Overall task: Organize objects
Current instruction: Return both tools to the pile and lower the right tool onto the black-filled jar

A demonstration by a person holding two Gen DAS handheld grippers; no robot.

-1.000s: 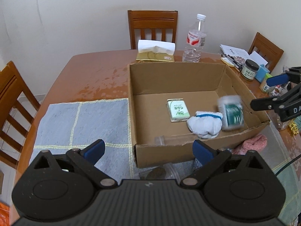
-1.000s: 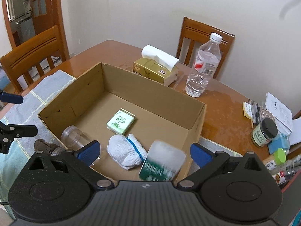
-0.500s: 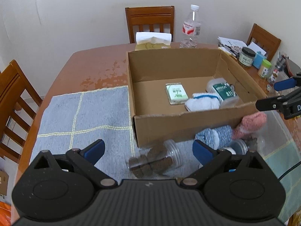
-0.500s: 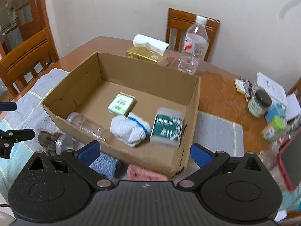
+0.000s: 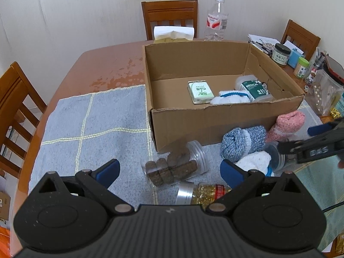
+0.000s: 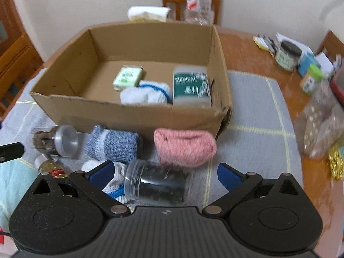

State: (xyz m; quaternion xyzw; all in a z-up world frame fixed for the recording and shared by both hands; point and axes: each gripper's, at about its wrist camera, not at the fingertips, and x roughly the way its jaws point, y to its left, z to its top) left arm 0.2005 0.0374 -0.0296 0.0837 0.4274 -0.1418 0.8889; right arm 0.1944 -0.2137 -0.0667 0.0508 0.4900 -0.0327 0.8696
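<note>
Left gripper (image 5: 169,171): jaws spread wide, holding nothing, hanging above the jar of brown blocks and the yellow-pill bottle.
Right gripper (image 6: 164,175): jaws spread wide, empty, with the dark jar lying between the blue pads; this view is blurred.
Box (image 5: 215,116): open cardboard box on the table, its near wall just behind the loose things.
In the box: a green-and-white pack (image 5: 200,89), a white sock roll with a blue band (image 5: 231,97) and a green "MEDICAL" case (image 5: 254,89), side by side toward the right end.
Brown jar (image 5: 175,167): clear jar of brown blocks, on its side on the mat (image 5: 96,118), just in front of the box.
Pill bottle (image 5: 204,193): on its side, near the left gripper's right finger.
Blue sock (image 5: 243,142): rolled, in front of the box, beside the pink sock (image 5: 287,124).
White sock (image 5: 254,163): lies below the blue sock, touching the dark jar.
Dark jar (image 6: 157,183): clear with dark contents, on its side.
Table (image 5: 103,64): brown wood; a water bottle (image 5: 215,19) and a tissue box (image 5: 174,33) stand behind the box.
</note>
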